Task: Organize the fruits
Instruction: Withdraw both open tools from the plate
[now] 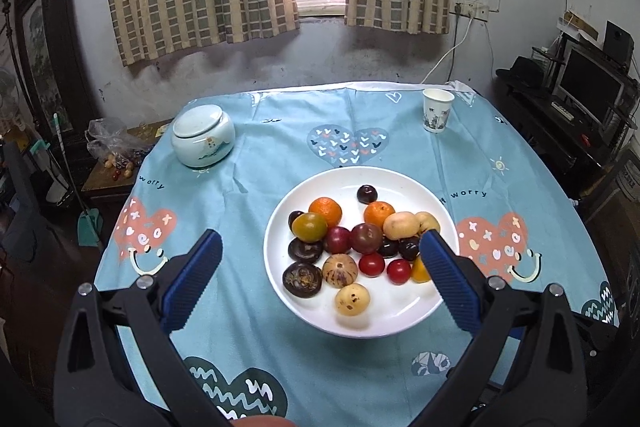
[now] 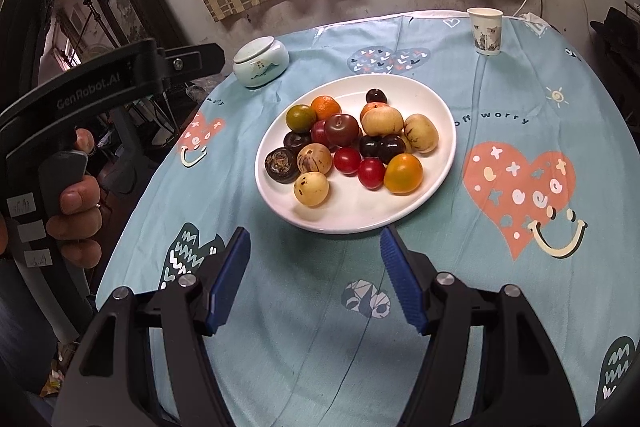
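White plate (image 1: pixel 304 311) of mixed fruit at the centre of the bench (image 1: pixel 248 195), on a light-blue cloth printed with hearts. In the right wrist view the plate (image 2: pixel 436 183) reads as an oval whose long axis runs from near left to far right; the fruits are round and show no clear heading. Two oranges (image 1: pixel 326 211) lie at the far side with a dark plum (image 1: pixel 367 194) apart behind them; red tomatoes (image 1: pixel 372 264) and a speckled yellow fruit (image 1: pixel 352 299) lie at the near side.

Left gripper (image 1: pixel 320 247): blue-padded fingers spread wide, holding nothing; the right finger overlaps the plate's near-right rim in view. Its black body reads "GenRobot.AI" in the right wrist view. Right gripper (image 2: pixel 315 241): fingers likewise wide apart and empty, just short of the plate's near rim.

Cloth lettering: "worry" and "off worry". Lidded ceramic jar (image 1: pixel 203 135) far left; paper cup (image 1: pixel 437 110) far right.
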Demonstrator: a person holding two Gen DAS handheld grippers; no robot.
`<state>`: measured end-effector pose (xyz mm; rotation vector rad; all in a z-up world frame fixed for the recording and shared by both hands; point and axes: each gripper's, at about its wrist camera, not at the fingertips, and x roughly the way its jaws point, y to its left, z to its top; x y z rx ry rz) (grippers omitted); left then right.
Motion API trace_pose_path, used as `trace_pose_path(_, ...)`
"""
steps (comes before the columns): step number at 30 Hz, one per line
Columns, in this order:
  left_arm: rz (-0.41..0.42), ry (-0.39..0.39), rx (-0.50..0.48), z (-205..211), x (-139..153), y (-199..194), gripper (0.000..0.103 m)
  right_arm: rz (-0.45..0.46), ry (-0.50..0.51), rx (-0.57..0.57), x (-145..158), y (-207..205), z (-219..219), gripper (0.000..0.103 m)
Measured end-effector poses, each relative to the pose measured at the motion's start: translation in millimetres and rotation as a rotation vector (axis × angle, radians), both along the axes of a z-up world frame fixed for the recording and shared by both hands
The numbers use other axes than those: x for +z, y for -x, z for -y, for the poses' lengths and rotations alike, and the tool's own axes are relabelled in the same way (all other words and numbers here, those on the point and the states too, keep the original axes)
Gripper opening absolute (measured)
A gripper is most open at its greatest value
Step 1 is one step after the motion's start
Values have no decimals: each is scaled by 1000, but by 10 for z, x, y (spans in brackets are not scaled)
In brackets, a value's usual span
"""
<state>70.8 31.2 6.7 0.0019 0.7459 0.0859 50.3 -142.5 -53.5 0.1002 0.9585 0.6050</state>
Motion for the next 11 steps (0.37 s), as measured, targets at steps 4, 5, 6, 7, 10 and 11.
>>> trace_pose_path(4,-33,1,-12,-19,-37,-62,101,-7,1,3,-27,-22,-14,68)
trace_pose_path(5,-41,-4,-12,-16,-42,-63,101,-8,2,4,-34,-26,-15,68)
trace_pose_path(6,-48,-15,-4,-10,-50,-70,101,-8,4,2,-42,-30,-17,68)
trace_pose_path(7,-48,-16,-5,-8,-55,-68,101,-9,5,1,-49,-36,-17,68)
trace_pose_path(10,-56,-14,-6,-10,-73,-67,101,-10,9,-6,-70,-61,-6,68)
trace_pose_path(11,-57,-21,0,-13,-79,-61,101,-8,8,-7,-73,-70,0,68)
